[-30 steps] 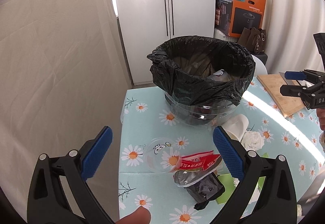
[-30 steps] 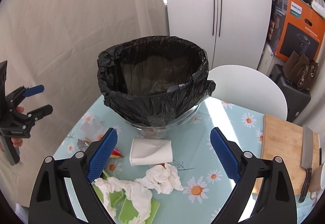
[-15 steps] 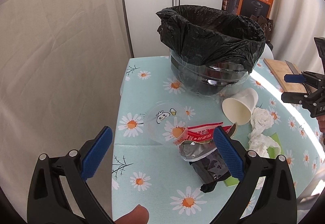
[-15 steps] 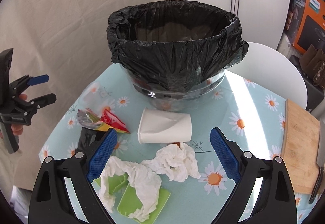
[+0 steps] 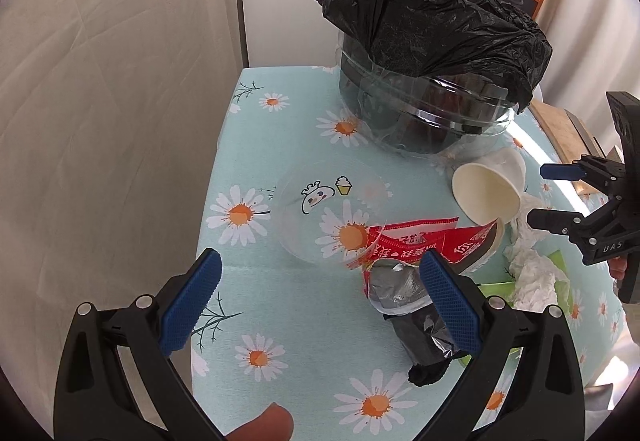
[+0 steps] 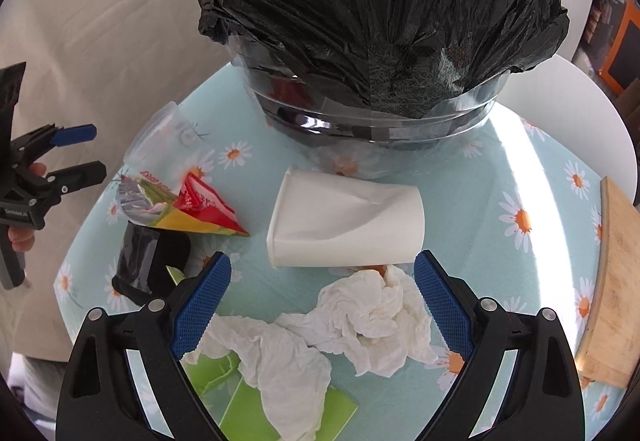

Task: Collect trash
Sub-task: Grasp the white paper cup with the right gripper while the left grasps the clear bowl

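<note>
Both grippers are dropping closer toward the litter beside the bin (image 6: 376,53): right gripper (image 6: 322,297), fingers wide and empty, is straddling the crumpled tissue (image 6: 368,321); left gripper (image 5: 320,305), equally spread, is nearing the red wrapper (image 5: 416,245).

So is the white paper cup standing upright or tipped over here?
Tipped over. The white paper cup lies on its side on the daisy tablecloth in front of the bin, its open mouth facing the left gripper's camera.
</note>
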`<move>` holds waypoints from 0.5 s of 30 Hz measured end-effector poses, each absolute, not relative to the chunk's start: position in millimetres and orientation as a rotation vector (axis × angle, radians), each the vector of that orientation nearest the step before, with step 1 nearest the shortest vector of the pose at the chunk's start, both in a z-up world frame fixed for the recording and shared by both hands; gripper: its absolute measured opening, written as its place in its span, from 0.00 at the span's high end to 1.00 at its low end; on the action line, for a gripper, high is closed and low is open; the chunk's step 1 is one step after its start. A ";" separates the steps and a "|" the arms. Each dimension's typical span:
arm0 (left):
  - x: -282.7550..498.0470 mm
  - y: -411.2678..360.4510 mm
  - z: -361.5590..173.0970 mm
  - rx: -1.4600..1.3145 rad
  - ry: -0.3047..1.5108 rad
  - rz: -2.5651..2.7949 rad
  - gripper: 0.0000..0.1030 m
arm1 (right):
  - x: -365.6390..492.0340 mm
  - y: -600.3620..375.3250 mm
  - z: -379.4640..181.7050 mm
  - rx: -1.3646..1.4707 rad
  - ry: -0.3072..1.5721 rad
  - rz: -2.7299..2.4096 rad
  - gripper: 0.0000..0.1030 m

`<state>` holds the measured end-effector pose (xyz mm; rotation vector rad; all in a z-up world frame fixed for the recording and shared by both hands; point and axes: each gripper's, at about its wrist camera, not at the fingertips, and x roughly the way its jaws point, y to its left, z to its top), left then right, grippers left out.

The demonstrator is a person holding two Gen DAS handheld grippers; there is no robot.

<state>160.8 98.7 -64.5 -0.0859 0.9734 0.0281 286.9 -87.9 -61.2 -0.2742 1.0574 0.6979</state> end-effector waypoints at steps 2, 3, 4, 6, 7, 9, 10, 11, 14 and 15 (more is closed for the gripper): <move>166.8 100.2 -70.3 -0.095 0.987 0.024 0.06 | 289.9 -87.3 -68.1 -0.258 1.075 0.687 0.14; 169.3 99.8 -72.4 -0.088 0.989 0.028 0.06 | 291.4 -87.0 -71.1 -0.248 1.082 0.689 0.14; 172.2 98.8 -74.6 -0.074 0.994 0.031 0.06 | 292.5 -86.1 -73.4 -0.249 1.082 0.688 0.14; 176.9 96.3 -78.1 -0.059 1.002 0.017 0.06 | 295.3 -83.5 -77.3 -0.273 1.079 0.683 0.14; 179.3 95.3 -79.9 -0.056 1.004 0.007 0.06 | 297.5 -83.1 -79.8 -0.281 1.079 0.681 0.14; 185.3 94.1 -84.0 -0.049 1.011 -0.010 0.06 | 302.7 -82.6 -82.4 -0.280 1.080 0.679 0.14; 188.9 94.3 -86.4 -0.047 1.018 -0.013 0.06 | 305.0 -82.1 -83.2 -0.274 1.081 0.679 0.13; 192.4 94.7 -88.8 -0.046 1.025 -0.013 0.06 | 307.7 -81.6 -84.2 -0.269 1.087 0.680 0.12; 201.3 96.5 -95.0 -0.051 1.036 -0.034 0.06 | 314.6 -78.7 -85.9 -0.287 1.077 0.670 0.11; 203.9 97.3 -97.1 -0.051 1.038 -0.039 0.06 | 317.0 -78.4 -86.7 -0.291 1.075 0.672 0.10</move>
